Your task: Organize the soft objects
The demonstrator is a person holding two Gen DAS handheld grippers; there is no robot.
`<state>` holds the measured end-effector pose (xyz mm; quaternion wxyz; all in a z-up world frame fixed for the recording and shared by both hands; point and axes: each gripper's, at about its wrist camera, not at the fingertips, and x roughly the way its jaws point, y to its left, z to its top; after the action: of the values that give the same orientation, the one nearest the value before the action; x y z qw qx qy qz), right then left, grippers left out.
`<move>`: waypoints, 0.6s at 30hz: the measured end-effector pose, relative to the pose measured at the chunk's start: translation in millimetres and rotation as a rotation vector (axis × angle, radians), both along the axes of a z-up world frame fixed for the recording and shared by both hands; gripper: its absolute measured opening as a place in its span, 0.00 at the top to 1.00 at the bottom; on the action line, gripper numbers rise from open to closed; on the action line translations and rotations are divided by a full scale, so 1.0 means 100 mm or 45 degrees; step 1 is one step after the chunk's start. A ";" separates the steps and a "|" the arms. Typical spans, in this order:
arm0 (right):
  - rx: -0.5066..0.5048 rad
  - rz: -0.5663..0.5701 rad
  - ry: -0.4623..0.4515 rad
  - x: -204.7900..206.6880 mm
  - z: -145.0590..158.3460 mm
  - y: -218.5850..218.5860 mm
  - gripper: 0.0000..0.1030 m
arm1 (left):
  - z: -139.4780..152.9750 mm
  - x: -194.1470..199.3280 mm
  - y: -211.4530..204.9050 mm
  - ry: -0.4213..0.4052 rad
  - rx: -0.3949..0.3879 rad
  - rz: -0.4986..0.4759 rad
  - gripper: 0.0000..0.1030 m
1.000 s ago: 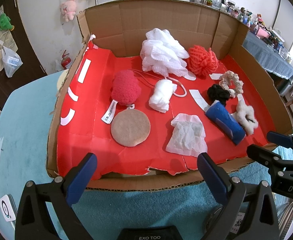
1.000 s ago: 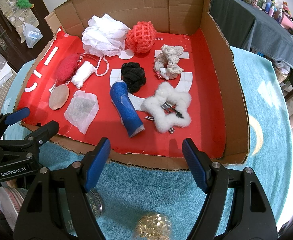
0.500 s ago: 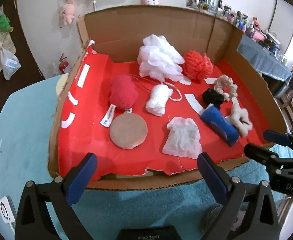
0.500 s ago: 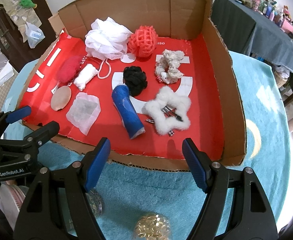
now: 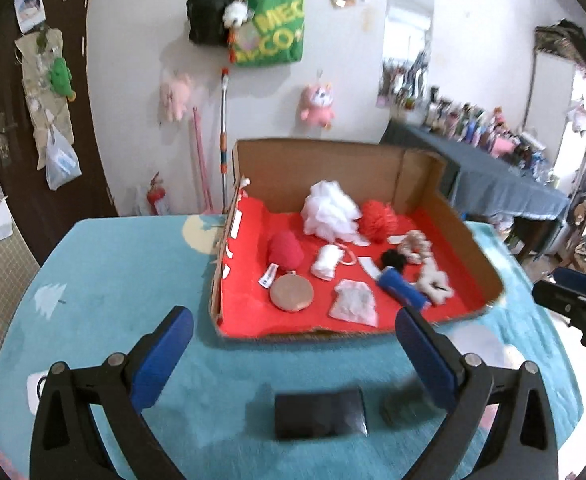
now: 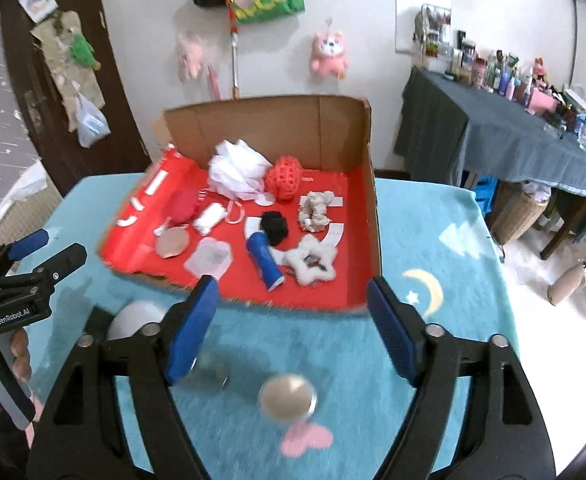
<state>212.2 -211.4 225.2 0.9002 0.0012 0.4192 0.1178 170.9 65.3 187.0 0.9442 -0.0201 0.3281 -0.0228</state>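
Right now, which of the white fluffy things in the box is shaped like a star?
The fuzzy white star, lying near the box's front edge beside the blue roll. The big white pouf at the back is round and ruffled.

Motion blur smears the near cardboard box (image 5: 489,264) edge in both views. On the desk (image 6: 433,240), a round pale thing (image 6: 288,399) between the right gripper (image 6: 289,328) pads is too blurred to name, as is a dark rectangular thing (image 5: 319,414) in the left wrist view. The left gripper (image 6: 33,256) is cut off by the frame's left edge, the hand (image 6: 17,356) half hidden behind it
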 end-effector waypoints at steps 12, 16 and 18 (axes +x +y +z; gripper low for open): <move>-0.063 -0.005 -0.173 -1.19 -0.46 0.11 0.14 | -0.48 -0.91 -0.24 -0.071 -0.047 -0.106 0.00; -0.048 0.002 -0.099 -1.31 -0.85 0.18 0.14 | -0.83 -0.91 -0.33 0.018 -0.027 -0.109 0.00; -0.049 -0.011 -0.049 -1.29 -1.04 0.19 0.14 | -1.06 -0.87 -0.38 0.099 -0.006 -0.119 0.00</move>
<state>82.8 -192.7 121.3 0.9085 -0.0164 0.4040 0.1059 83.6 27.8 81.4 0.9285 -0.0079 0.3652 -0.0669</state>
